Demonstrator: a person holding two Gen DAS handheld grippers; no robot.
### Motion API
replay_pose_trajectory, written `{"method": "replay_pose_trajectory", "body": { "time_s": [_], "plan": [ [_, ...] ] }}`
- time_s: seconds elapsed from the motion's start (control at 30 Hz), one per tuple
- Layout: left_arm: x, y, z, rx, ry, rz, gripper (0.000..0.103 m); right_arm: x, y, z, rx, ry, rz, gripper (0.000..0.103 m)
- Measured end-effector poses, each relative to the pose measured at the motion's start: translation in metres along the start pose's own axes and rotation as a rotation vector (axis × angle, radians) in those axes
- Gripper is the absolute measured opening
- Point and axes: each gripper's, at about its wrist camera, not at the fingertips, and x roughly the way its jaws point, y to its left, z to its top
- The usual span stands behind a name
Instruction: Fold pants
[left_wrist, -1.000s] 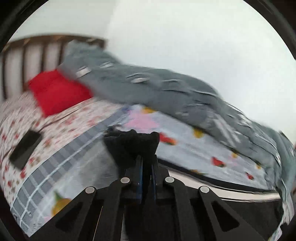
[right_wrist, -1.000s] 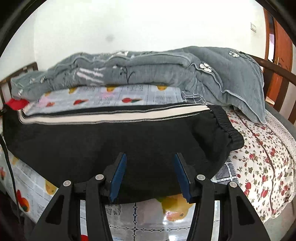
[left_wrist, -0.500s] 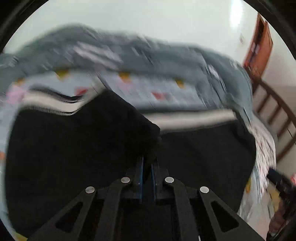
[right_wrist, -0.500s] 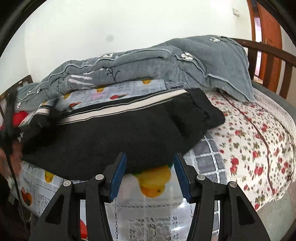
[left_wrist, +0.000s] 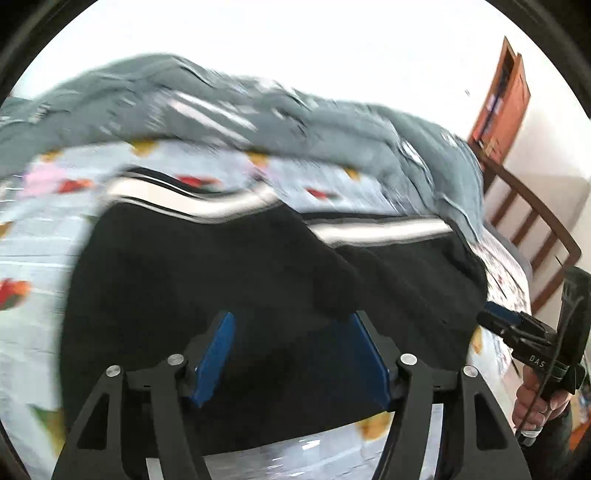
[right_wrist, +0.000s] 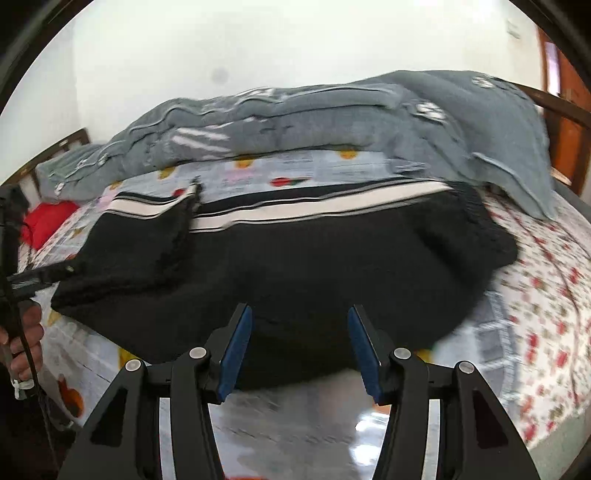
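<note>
Black pants (left_wrist: 229, 280) with a white side stripe lie on the bed, one end folded over onto the rest; they also show in the right wrist view (right_wrist: 332, 266). My left gripper (left_wrist: 291, 332) is open just above the near edge of the folded layer, a flap of cloth lying against its right finger. My right gripper (right_wrist: 299, 332) is open and empty over the near edge of the pants. The right gripper also shows in the left wrist view (left_wrist: 517, 328), and the left gripper in the right wrist view (right_wrist: 33, 277).
A grey quilt (right_wrist: 314, 122) is piled along the far side of the bed. A fruit-print sheet (right_wrist: 288, 173) and a floral sheet (right_wrist: 546, 288) cover the mattress. A red pillow (right_wrist: 44, 221) lies far left. A wooden footboard (left_wrist: 532, 221) and door (left_wrist: 502, 99) stand right.
My left gripper carried the pants' end across over the rest, then opened and let it go. My right gripper stayed open and shifted slightly along the near edge.
</note>
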Motion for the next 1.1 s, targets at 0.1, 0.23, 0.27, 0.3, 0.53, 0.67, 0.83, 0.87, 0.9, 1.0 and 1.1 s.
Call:
{"method": "replay_pose_trajectory", "body": {
  "time_s": [0.1, 0.23, 0.27, 0.3, 0.53, 0.67, 0.83, 0.87, 0.9, 1.0, 1.1],
  "plan": [
    [-0.014, 0.040, 0.000, -0.081, -0.002, 0.063, 0.063, 0.018, 0.031, 0.008, -0.035, 0.020, 0.038, 0.053],
    [-0.030, 0.094, -0.014, -0.187, 0.004, 0.136, 0.063, 0.035, 0.067, 0.019, -0.068, 0.033, 0.073, 0.053],
    [-0.035, 0.107, -0.020, -0.201, -0.001, 0.161, 0.063, 0.039, 0.076, 0.022, -0.070, 0.036, 0.081, 0.053],
    [-0.037, 0.117, -0.025, -0.210, 0.001, 0.190, 0.063, 0.041, 0.082, 0.025, -0.069, 0.039, 0.088, 0.053],
    [-0.052, 0.167, -0.056, -0.275, 0.020, 0.359, 0.064, 0.057, 0.120, 0.039, -0.060, 0.075, 0.129, 0.055],
    [-0.057, 0.171, -0.069, -0.245, -0.009, 0.366, 0.063, 0.062, 0.134, 0.041, -0.045, 0.094, 0.180, 0.055],
    [-0.063, 0.164, -0.076, -0.198, -0.017, 0.284, 0.064, 0.081, 0.143, 0.046, -0.044, 0.086, 0.122, 0.058],
    [-0.063, 0.162, -0.076, -0.189, -0.019, 0.250, 0.064, 0.088, 0.142, 0.046, -0.042, 0.086, 0.097, 0.058],
    [-0.065, 0.160, -0.078, -0.178, -0.024, 0.237, 0.064, 0.098, 0.139, 0.046, -0.032, 0.101, 0.077, 0.058],
    [-0.070, 0.157, -0.083, -0.155, -0.029, 0.229, 0.064, 0.126, 0.128, 0.045, 0.037, 0.175, 0.093, 0.058],
    [-0.077, 0.164, -0.086, -0.196, -0.055, 0.181, 0.064, 0.141, 0.123, 0.042, 0.106, 0.188, 0.119, 0.059]
  ]
}}
